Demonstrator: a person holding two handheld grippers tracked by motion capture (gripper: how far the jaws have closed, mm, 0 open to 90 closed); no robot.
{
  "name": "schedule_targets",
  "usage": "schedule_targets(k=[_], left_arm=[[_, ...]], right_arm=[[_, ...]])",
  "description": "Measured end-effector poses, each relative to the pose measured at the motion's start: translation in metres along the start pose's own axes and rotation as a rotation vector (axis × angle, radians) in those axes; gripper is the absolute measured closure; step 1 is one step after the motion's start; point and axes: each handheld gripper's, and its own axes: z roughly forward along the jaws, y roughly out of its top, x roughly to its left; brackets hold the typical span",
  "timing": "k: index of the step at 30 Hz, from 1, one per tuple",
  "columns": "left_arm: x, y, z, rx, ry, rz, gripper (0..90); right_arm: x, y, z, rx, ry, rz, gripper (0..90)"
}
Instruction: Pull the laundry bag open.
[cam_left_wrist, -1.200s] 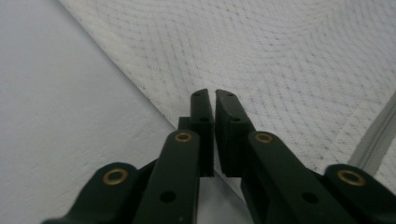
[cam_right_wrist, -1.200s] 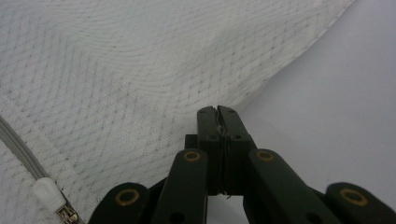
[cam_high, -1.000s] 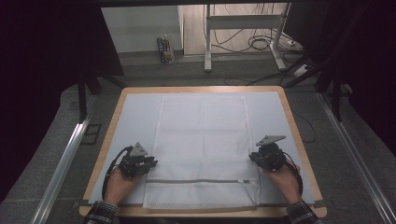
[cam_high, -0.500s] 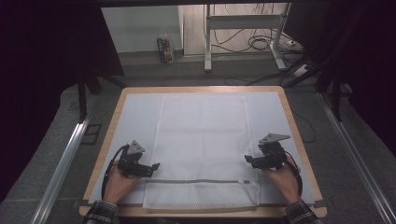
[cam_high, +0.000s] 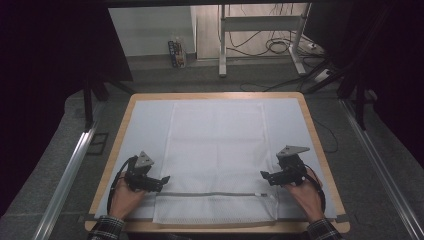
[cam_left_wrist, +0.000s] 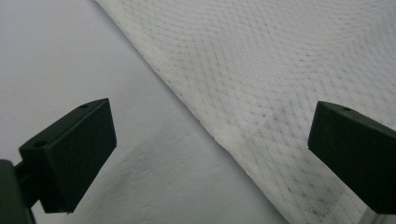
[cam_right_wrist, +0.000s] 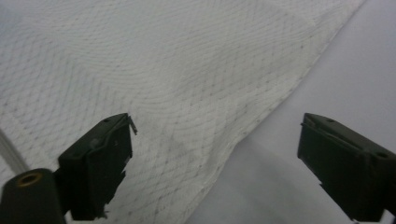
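A white mesh bag (cam_high: 217, 150) lies flat on the pale mat (cam_high: 145, 125), with a grey zipper line (cam_high: 210, 194) across its near part. My left gripper (cam_high: 164, 178) sits at the bag's left edge and my right gripper (cam_high: 264, 175) at its right edge, both just above the zipper. The jaws of both have just been opening and now stand wide apart. In the left gripper view the left gripper (cam_left_wrist: 210, 121) straddles the bag's hem (cam_left_wrist: 205, 126) without touching it. In the right gripper view the right gripper (cam_right_wrist: 215, 126) does the same over the mesh (cam_right_wrist: 140, 70).
The mat covers a wooden table (cam_high: 320, 145). Metal rails (cam_high: 70, 170) run along both sides on the floor. Beyond the far edge stand desk legs (cam_high: 221, 45), loose cables (cam_high: 280, 47) and small bottles (cam_high: 176, 50).
Both grippers' jaws have opened and let go of the bag's side edges. The hands have stayed where they were, and the bag lies flat.
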Motion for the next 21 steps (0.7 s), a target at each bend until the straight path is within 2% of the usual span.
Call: schedule_targets(k=[5, 7, 11, 13, 14, 21], left_arm=[[-0.003, -0.002, -0.003, -0.006, 0.004, 0.018, 0.4], [-0.007, -0.005, -0.005, 0.017, 0.034, 0.047, 0.3], [-0.012, -0.007, -0.011, 0.024, 0.061, 0.071, 0.2], [-0.014, -0.008, -0.013, 0.021, 0.062, 0.066, 0.2], [-0.015, -0.009, -0.014, 0.019, 0.066, 0.066, 0.1], [-0.017, -0.011, -0.017, 0.017, 0.064, 0.056, 0.0]], right_arm=[[0.003, -0.002, -0.007, -0.024, -0.008, -0.007, 0.0], [0.003, -0.005, -0.009, -0.020, 0.000, -0.001, 0.0], [0.005, -0.011, -0.015, -0.013, 0.013, 0.011, 0.0], [0.006, -0.013, -0.017, -0.014, 0.019, 0.020, 0.2], [0.008, -0.018, -0.021, -0.022, 0.040, 0.038, 0.2], [0.019, -0.032, -0.033, -0.008, 0.045, 0.058, 0.0]])
